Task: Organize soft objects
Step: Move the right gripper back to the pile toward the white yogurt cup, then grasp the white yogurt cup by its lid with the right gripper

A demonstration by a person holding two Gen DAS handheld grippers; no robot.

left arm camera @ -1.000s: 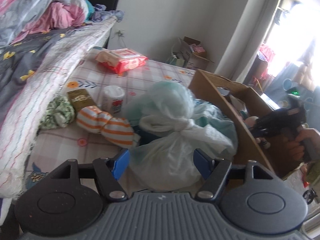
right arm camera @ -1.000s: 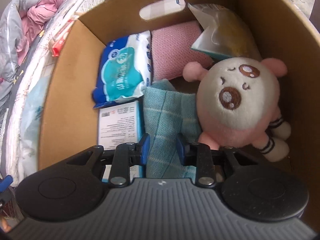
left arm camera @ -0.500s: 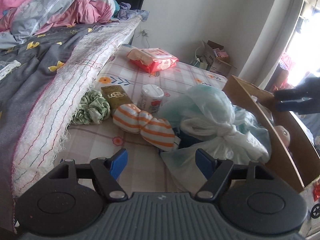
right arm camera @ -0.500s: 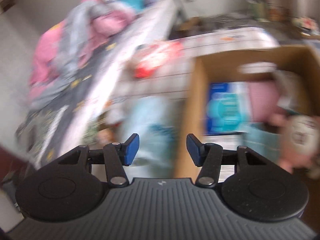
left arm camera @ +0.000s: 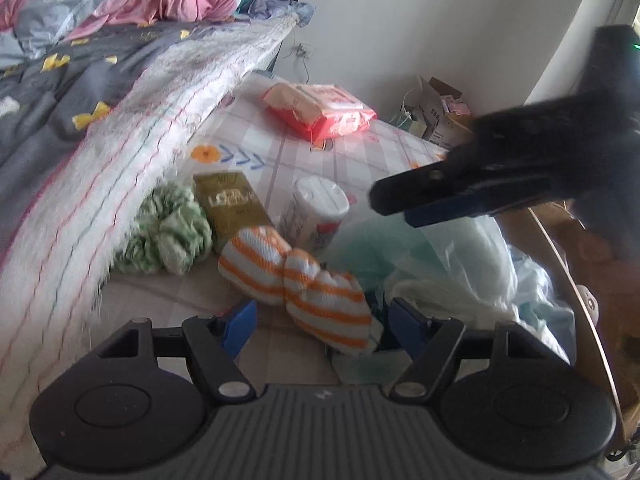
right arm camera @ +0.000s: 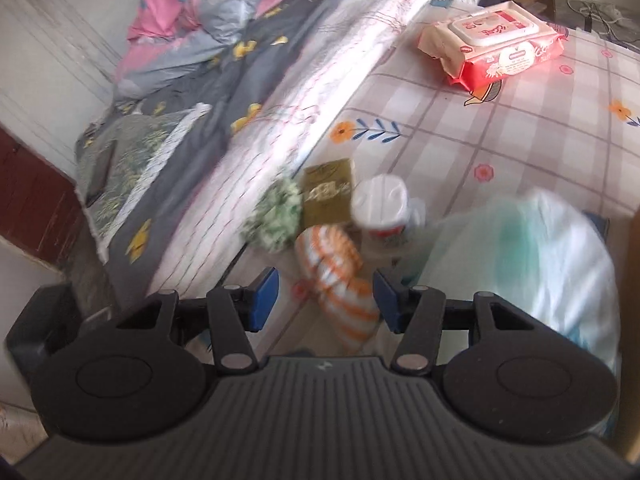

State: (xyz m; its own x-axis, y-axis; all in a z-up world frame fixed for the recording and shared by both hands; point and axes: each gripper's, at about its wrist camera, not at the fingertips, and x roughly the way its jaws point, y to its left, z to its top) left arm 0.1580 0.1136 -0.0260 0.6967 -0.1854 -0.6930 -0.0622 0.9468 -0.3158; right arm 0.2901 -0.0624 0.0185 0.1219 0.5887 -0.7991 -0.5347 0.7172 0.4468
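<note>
My left gripper point(left arm camera: 320, 322) hangs low over the checked floor mat point(left arm camera: 280, 152), jaws wide, blue pads clear of everything. The orange-and-white striped soft bundle point(left arm camera: 304, 280) lies on the mat with its near end between those pads, not pinched.

My right gripper point(right arm camera: 323, 300) also points down at the same bundle point(right arm camera: 340, 280); jaws apart, nothing clamped. From the left wrist view I see it from the side, up and to the right point(left arm camera: 404, 208), above the knotted plastic bag point(left arm camera: 460, 272).

Lying about:
- green-and-white scrunched cloth point(left arm camera: 168, 236) against the hanging edge of the white fringed blanket point(left arm camera: 120, 168), just left of the bundle
- gold flat packet point(left arm camera: 232, 204) between cloth and white tub point(left arm camera: 316, 212)
- tub just behind the bundle, close to or touching it; cannot tell which
- red wet-wipes pack point(left arm camera: 320, 110) farther back on the mat, well apart from the rest
- cardboard box point(left arm camera: 572, 264) edge at right, the bag against it

Right wrist view is motion-blurred; fine detail unreadable there
</note>
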